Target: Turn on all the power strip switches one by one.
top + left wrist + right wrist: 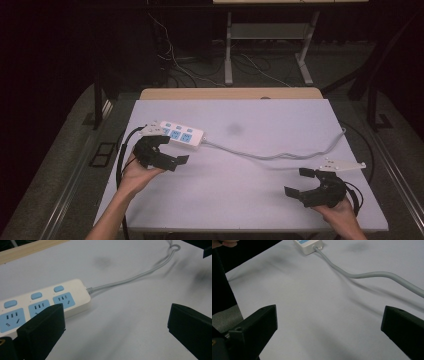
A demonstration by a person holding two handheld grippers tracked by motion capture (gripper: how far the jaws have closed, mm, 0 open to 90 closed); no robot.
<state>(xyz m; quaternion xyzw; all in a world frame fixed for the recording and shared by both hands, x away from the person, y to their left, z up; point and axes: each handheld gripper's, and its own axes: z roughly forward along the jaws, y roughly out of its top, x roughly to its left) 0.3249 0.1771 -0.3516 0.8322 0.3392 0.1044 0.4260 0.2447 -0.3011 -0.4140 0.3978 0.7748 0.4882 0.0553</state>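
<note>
A white power strip (182,134) with blue sockets and blue switches lies at the left of the white table (260,200). Its grey cable (270,156) runs right across the table to the far right edge. My left gripper (172,150) hovers just in front of the strip, open, nothing between its jaws. In the left gripper view the strip (47,302) lies behind the left jaw and the cable (130,280) leads away. My right gripper (300,182) is open near the front right, empty. The right gripper view has the strip's end (308,245) and the cable (372,275) ahead.
A wooden board edge (230,93) runs along the table's far side. Beyond it stand metal table legs (228,50) and loose wires on a dark floor. A faint dark smudge (234,129) marks the table top.
</note>
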